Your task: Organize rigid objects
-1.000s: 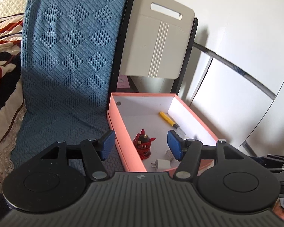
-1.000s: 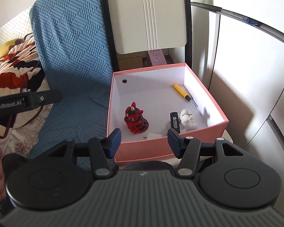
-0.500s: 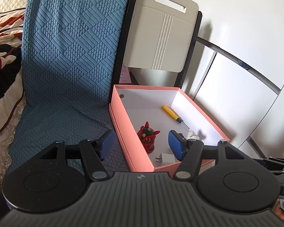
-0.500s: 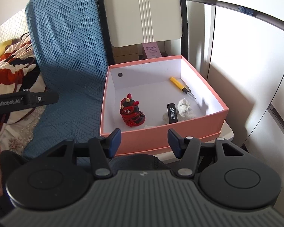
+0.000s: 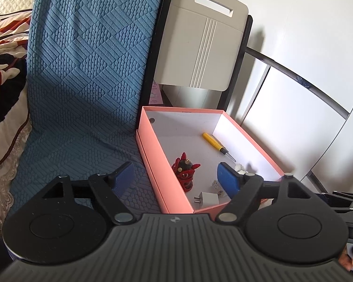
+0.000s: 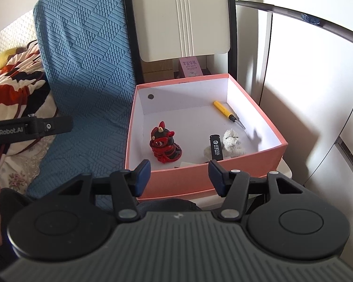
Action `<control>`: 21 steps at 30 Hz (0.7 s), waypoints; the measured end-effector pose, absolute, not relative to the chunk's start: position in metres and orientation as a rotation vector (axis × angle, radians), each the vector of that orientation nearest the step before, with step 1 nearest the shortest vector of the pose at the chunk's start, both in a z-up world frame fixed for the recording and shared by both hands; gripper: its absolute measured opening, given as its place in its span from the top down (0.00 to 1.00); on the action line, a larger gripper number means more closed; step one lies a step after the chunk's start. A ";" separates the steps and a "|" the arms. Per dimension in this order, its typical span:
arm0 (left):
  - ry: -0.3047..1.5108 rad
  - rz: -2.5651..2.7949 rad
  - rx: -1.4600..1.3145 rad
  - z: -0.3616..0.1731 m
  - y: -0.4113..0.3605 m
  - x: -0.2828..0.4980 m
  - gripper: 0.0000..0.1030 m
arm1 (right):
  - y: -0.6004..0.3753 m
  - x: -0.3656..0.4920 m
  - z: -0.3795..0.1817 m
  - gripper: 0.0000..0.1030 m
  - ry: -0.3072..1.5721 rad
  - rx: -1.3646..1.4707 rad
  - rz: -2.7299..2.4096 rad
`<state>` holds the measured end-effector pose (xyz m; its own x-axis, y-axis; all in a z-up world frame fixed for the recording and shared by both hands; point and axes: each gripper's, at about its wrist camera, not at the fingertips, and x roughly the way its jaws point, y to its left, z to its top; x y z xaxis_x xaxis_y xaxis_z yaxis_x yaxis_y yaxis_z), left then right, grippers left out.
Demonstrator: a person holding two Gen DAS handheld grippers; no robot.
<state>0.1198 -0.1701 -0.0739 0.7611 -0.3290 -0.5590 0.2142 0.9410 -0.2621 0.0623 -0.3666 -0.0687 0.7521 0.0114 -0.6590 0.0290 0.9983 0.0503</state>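
The pink box [image 6: 214, 178] stands open beside a blue quilted cover [image 6: 87, 65], and it is the landmark for all the rest. Inside the box, near its left wall, a red and black figurine [image 6: 164, 143] stands upright on the white floor. A yellow screwdriver [image 6: 228, 115] lies toward the far right corner of the box, its metal tip pointing to the right wall. A black lighter [image 6: 216, 147] lies flat near the front wall of the box, and just beside it, on its right, sits a small white lumpy thing [image 6: 231, 139] that I cannot name with certainty. A white charger plug [image 5: 207, 198] lies in the front corner of the box; it shows well only in the left wrist view.

Behind the box a beige panel with a slot handle [image 6: 181, 16] leans upright, and under it a small pink carton [image 6: 189, 67] stands just behind the back wall of the box.

The left claw [image 5: 176, 179] is wide and holds nothing; it hangs over the front left edge of the box. The right claw [image 6: 179, 176] is also wide and empty, in front of the front wall of the box. To the left of the cover lies a patterned blanket [image 6: 14, 80].
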 end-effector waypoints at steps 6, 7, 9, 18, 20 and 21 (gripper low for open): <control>0.643 -0.295 -0.199 -0.072 -0.168 0.120 0.03 | -0.369 0.066 -0.070 0.25 0.728 0.063 -0.024; 0.645 -0.294 -0.196 -0.072 -0.168 0.120 0.02 | -0.369 0.066 -0.069 0.20 0.726 0.065 -0.026; 0.649 -0.290 -0.189 -0.073 -0.169 0.119 0.02 | -0.371 0.066 -0.067 0.13 0.716 0.067 -0.033; 0.652 -0.277 -0.172 -0.072 -0.174 0.116 0.02 | -0.373 0.068 -0.068 0.13 0.728 0.069 -0.048; 0.659 -0.274 -0.164 -0.072 -0.175 0.117 0.02 | -0.374 0.068 -0.068 0.13 0.727 0.068 -0.047; 0.663 -0.278 -0.164 -0.072 -0.175 0.118 0.02 | -0.373 0.068 -0.068 0.13 0.726 0.067 -0.047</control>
<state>0.1177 -0.1749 -0.0723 0.7531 -0.3052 -0.5829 0.2015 0.9503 -0.2373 0.0677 -0.3735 -0.0677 0.7471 -0.0202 -0.6644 0.0664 0.9968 0.0444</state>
